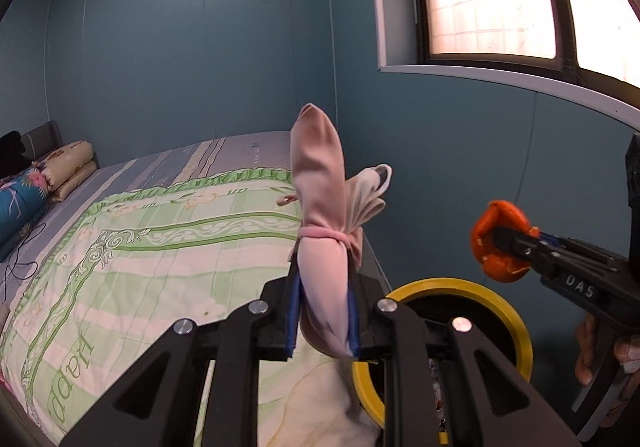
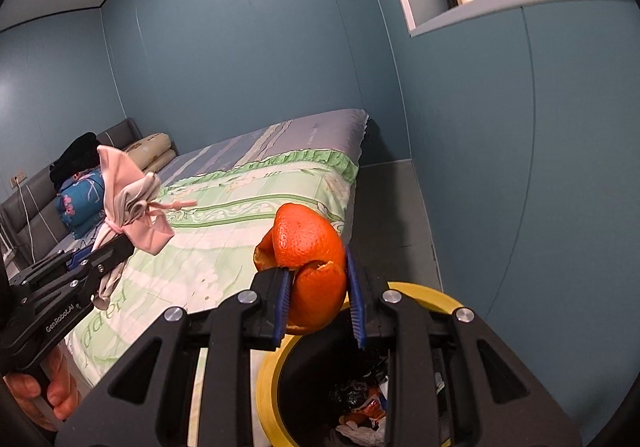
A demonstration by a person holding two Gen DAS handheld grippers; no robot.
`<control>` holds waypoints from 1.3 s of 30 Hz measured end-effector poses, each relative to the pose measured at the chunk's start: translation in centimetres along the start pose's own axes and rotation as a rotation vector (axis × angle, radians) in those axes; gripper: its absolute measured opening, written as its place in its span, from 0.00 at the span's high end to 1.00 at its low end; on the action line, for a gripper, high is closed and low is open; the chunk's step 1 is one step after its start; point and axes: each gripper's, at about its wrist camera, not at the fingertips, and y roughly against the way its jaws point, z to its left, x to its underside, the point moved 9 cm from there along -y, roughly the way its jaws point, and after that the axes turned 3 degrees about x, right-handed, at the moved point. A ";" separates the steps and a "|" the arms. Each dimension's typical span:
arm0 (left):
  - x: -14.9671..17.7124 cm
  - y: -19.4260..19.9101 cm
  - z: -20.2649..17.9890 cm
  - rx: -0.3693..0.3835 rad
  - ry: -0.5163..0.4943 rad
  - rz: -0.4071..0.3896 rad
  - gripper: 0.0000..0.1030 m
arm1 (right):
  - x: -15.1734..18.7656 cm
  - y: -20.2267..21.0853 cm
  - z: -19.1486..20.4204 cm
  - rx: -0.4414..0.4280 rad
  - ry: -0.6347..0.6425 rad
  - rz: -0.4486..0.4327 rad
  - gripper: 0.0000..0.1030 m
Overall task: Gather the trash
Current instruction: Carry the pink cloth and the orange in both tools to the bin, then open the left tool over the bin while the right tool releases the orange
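We are holding the orange peel (image 2: 310,267) clamped in the right gripper (image 2: 320,303), directly above the yellow-rimmed bin (image 2: 276,375); the left gripper (image 1: 322,317) is clamping a pink cloth bundle (image 1: 320,215) upright beside the rim.

Pale pink tied cloth (image 1: 322,203), orange peel (image 2: 310,263), yellow-rimmed black bin (image 2: 432,297), green floral quilt (image 1: 160,231), teal walls (image 1: 180,47)
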 end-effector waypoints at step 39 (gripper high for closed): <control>3.9 -5.9 -0.7 0.096 0.176 0.113 0.12 | 2.5 -2.7 -7.0 0.174 -0.116 0.057 0.23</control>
